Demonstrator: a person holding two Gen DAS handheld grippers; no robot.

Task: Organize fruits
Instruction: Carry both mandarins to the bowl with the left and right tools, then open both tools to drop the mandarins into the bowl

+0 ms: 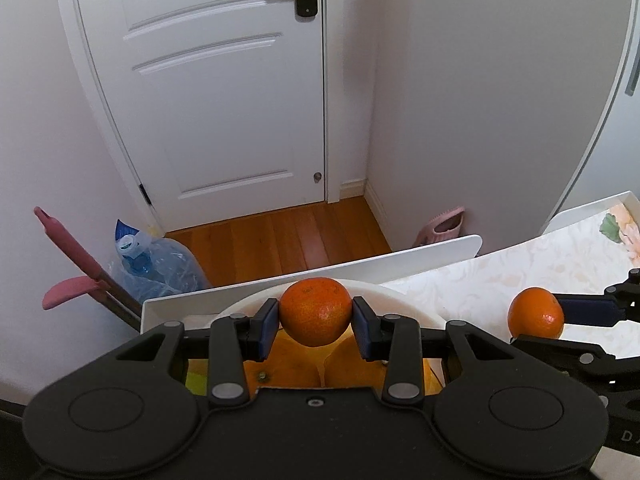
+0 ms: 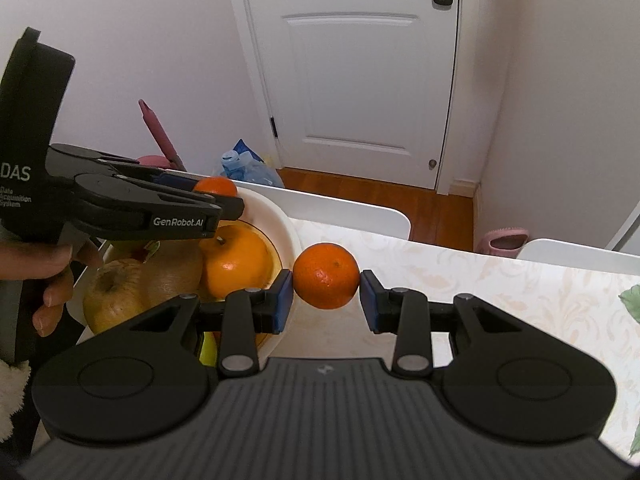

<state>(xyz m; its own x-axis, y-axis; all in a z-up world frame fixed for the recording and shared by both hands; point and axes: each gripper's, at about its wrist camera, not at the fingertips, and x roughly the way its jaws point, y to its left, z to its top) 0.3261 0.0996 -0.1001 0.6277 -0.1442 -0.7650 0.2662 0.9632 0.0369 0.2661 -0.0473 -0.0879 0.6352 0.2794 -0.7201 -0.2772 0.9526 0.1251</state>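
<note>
Here, the left gripper (image 1: 315, 322) clamps a round, dimpled mandarin (image 1: 315, 311) above a smooth white bowl (image 2: 276, 216) holding a large orange (image 2: 236, 264) and russet pears (image 2: 140, 280). The right gripper (image 2: 326, 300) clamps a second mandarin (image 2: 326, 275) over the floral tablecloth (image 2: 480, 280), beside the bowl. A white door (image 1: 224, 80) stands behind.

The left gripper (image 1: 315, 330) is matte black plastic: two rounded housings with recessed discs, linkage arms pinned with grey metal rivets, and jaws faced with blue pads. A small screw sits in its central plate. The right gripper (image 2: 326, 300) is built alike, with a ribbed grey-black body. In the right wrist view the left gripper's side carries white lettering, "GenRobot.AI" and "DAS". The left hand (image 2: 56, 276) shows below it, with a fluffy white cuff (image 2: 12, 396) at the wrist.
</note>
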